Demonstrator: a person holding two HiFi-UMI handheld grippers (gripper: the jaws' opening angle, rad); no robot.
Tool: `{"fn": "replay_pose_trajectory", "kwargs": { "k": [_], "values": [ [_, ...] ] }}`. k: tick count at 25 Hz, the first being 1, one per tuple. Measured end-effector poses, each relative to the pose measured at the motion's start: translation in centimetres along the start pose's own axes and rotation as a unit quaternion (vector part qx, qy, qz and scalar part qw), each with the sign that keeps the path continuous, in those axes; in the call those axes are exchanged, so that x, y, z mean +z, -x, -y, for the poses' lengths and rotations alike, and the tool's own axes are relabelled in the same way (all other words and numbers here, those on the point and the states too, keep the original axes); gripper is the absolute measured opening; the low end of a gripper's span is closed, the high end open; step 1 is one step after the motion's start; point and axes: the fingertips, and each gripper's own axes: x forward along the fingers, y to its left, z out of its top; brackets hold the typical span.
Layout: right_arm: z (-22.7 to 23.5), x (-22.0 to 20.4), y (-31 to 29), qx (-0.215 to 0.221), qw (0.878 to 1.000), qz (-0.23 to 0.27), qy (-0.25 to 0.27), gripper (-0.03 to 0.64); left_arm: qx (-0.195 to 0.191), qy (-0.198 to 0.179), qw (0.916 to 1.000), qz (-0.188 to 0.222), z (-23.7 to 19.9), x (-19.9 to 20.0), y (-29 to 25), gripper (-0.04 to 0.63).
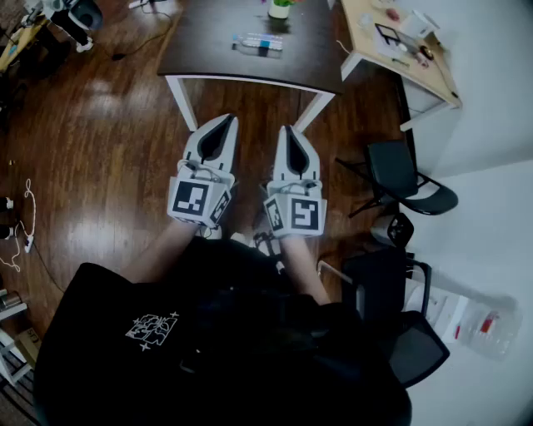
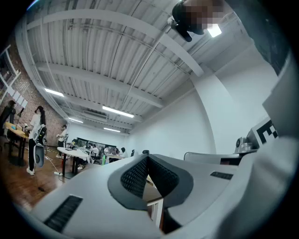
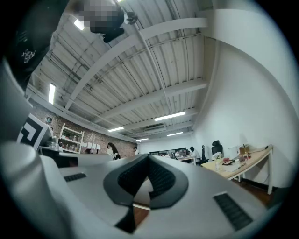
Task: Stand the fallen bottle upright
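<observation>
Bottle (image 1: 258, 43) lies on side on dark table (image 1: 200, 58), well ahead of fingertips, roughly between both grippers' lines. Long axis runs crosswise to pointing direction. Left gripper (image 1: 223, 125) and right gripper (image 1: 289, 133): jaws closed, holding nothing, side by side, short of table edge. Neither clearly nearer.

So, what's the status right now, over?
Both shut, empty: left gripper, right gripper. Fallen bottle flat on dark table, untouched. Nothing seen in the way.

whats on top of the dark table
On the dark rectangular table lies a clear plastic bottle with a blue label, on its side; a white-and-green object behind it is cropped, unidentifiable.
</observation>
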Motion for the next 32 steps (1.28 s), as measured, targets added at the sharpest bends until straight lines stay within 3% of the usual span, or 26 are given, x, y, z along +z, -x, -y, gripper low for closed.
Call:
{"fn": "replay_pose_trajectory", "kwargs": {
  "k": [18, 24, 32],
  "values": [
    [2.7, -2.0, -2.5, 0.014, 1.0, -0.017, -0.008, 0.025, 0.013, 0.004, 0.9998, -0.011, -0.4, -2.1, -3.4, -0.002],
    [4.5, -3.6, -7.8, 0.009, 1.0, -0.025, -0.006, 0.025, 0.0, 0.005, 0.9999, -0.014, -3.6, -3.5, -8.1, -0.002],
    [6.2, -5.7, -19.1, -0.002, 0.999, -0.041, 0.006, 0.025, -0.023, 0.0, 0.9996, -0.014, -10.8, -4.0, -16.8, -0.002]
  ]
}}
